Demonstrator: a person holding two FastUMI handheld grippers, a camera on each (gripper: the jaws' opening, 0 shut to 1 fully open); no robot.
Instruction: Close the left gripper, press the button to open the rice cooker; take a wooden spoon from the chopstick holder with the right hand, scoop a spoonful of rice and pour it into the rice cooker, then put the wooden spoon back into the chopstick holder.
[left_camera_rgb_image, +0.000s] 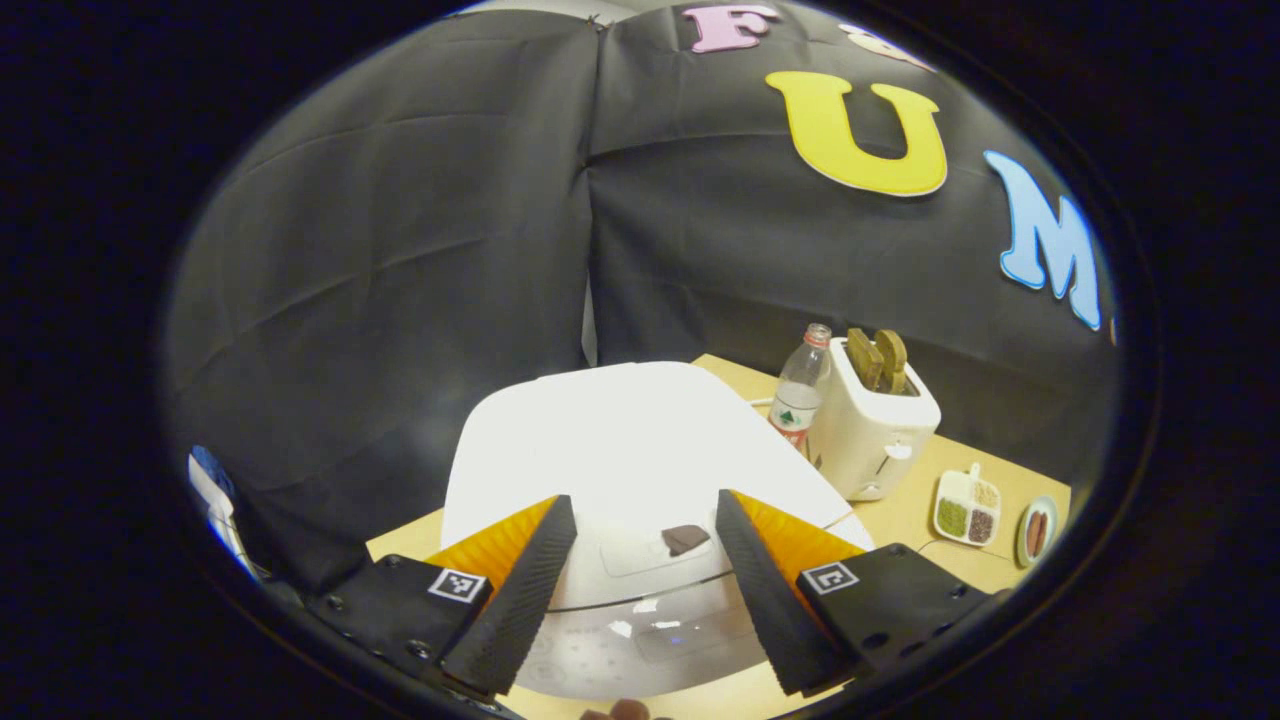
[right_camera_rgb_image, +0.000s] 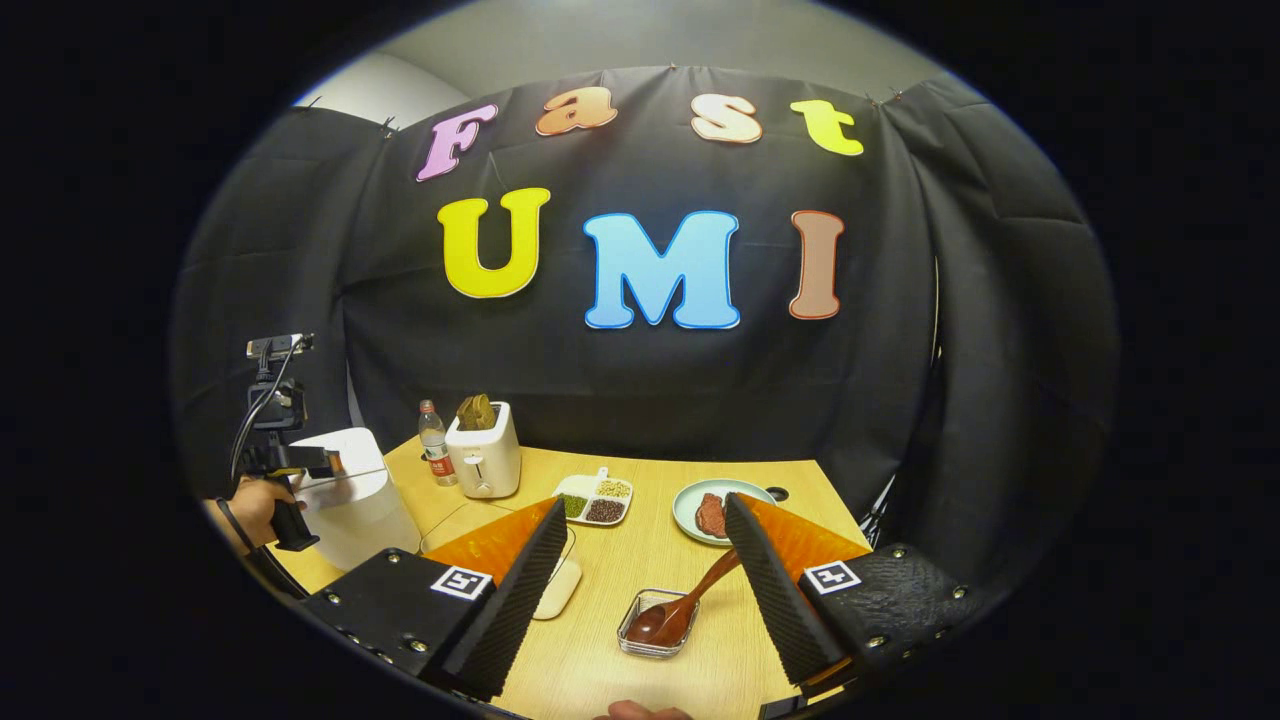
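In the right gripper view, the left gripper, held by a hand, sits at the white rice cooker, lid down, at the table's left edge. In the left gripper view its fingers gape apart over that lid. The dark wooden spoon lies bowl-down in a small clear tray, handle slanting up to the right. The right gripper hangs open above it, holding nothing.
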